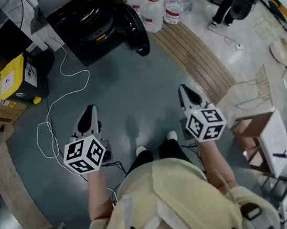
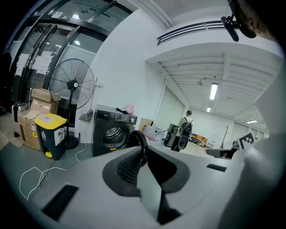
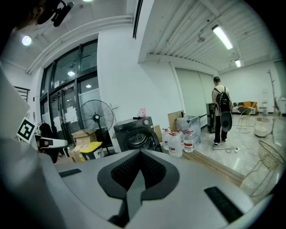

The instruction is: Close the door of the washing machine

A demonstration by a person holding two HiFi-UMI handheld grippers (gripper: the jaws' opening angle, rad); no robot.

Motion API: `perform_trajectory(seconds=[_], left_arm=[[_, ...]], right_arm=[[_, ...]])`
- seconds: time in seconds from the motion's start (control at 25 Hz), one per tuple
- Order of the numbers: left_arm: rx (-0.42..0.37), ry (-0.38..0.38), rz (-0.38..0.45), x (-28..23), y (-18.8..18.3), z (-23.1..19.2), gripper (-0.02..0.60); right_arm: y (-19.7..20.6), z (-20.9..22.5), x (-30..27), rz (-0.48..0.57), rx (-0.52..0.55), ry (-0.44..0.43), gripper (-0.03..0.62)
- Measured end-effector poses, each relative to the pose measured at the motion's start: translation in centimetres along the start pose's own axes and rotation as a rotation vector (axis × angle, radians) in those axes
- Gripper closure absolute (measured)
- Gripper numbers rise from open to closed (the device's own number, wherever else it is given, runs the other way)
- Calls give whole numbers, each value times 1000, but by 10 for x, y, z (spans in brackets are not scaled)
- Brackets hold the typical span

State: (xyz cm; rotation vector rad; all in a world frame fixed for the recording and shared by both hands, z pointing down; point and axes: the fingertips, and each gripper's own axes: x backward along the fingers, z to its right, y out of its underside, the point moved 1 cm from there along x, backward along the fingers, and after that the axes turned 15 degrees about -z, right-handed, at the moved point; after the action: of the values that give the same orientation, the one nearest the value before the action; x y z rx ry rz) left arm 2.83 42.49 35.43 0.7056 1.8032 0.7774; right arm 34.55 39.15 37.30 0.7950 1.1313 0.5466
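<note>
Two grippers fill my feed, both empty, jaws pressed together. The left gripper (image 1: 89, 112) and the right gripper (image 1: 185, 90) hang over the grey floor (image 1: 129, 87) and point toward the washing machine (image 1: 86, 26), well apart from it. Its round door (image 1: 135, 29) stands swung open on the right of the drum opening as the head view shows it.

I see a small orange sticker (image 1: 101, 37) under the opening, and light lettering on the panel too small for me to read. Left of the machine a yellow bin (image 1: 13, 76) carries a white label with dark print I cannot make out. Right of the door stand water bottles (image 1: 152, 9) with red labels, also unreadable. A white cable (image 1: 52, 105) trails across the floor.
</note>
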Motion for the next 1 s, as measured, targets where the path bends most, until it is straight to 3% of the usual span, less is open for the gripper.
perform_trajectory(seconds=[0.28, 0.56, 1.0], left_arm=[[-10, -1, 3, 16, 4, -23, 538], [-30, 37, 47, 29, 8, -29, 538], [-4, 47, 24, 12, 8, -43, 538]], right_arm=[[5, -23, -3, 15, -7, 16, 589], [22, -45, -7, -22, -36, -77, 589], [18, -42, -26, -37, -37, -71, 588]])
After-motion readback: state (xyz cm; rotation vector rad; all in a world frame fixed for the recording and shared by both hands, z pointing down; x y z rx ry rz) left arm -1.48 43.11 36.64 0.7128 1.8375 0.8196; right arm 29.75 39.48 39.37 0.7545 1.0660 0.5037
